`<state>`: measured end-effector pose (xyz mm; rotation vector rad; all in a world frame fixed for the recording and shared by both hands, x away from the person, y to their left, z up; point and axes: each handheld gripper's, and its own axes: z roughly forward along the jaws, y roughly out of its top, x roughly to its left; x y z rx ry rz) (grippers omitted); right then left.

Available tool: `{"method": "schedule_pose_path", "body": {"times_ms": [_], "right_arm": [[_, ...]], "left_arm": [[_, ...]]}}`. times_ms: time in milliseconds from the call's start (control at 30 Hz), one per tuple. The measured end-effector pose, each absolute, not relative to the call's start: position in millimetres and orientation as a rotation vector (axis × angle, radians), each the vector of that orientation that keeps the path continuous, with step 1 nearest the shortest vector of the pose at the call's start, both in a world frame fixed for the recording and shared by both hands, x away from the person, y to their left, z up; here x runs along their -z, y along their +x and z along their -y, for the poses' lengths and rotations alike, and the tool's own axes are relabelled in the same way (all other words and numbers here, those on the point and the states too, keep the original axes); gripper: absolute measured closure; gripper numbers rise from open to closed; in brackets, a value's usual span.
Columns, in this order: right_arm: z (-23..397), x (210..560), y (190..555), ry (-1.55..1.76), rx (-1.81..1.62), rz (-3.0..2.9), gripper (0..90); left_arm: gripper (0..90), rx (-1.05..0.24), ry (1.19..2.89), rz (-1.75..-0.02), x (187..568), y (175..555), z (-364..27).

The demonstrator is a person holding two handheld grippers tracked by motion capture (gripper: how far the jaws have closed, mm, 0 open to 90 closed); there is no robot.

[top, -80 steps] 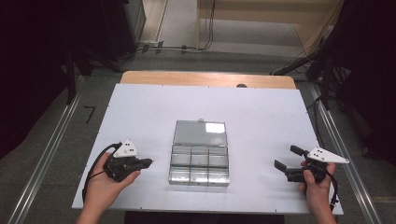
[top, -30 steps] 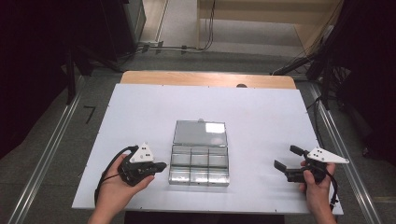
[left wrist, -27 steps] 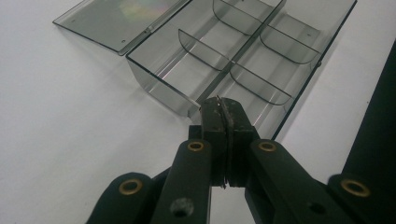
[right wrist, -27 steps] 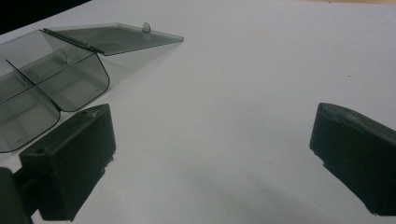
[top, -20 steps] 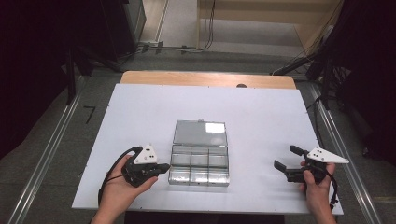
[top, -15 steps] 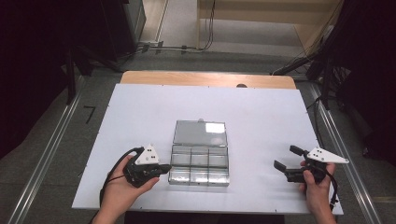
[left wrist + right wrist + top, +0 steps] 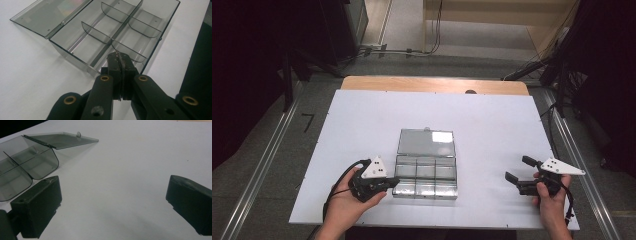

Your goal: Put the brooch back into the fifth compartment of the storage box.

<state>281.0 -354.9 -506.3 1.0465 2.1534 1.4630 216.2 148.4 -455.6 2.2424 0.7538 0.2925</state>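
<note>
High view: fixed above the near edge of the white rectangular table, facing forward and down, far enough to take in the whole top. Left gripper view: close and low, aimed along its jaws into the clear smoky plastic compartment box. Right gripper view: low, skimming the tabletop; same box shared at left.

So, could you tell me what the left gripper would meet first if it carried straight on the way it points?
The left gripper, shut with nothing in it, points at the near wall of the open box. Its tip seems to sit at that wall already, so it would likely meet it first, though depth is hard to judge.
</note>
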Motion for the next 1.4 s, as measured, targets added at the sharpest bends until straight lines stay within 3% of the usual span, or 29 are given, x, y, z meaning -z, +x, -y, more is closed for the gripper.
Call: {"method": "schedule_pose_path", "body": {"times_ms": [1400], "right_arm": [[353, 506, 281, 1.036, -1.454, -2.162, 0.0]], "left_arm": [[89.3, -0.268, 2.201, -0.701, 469, 220, -110]]}}
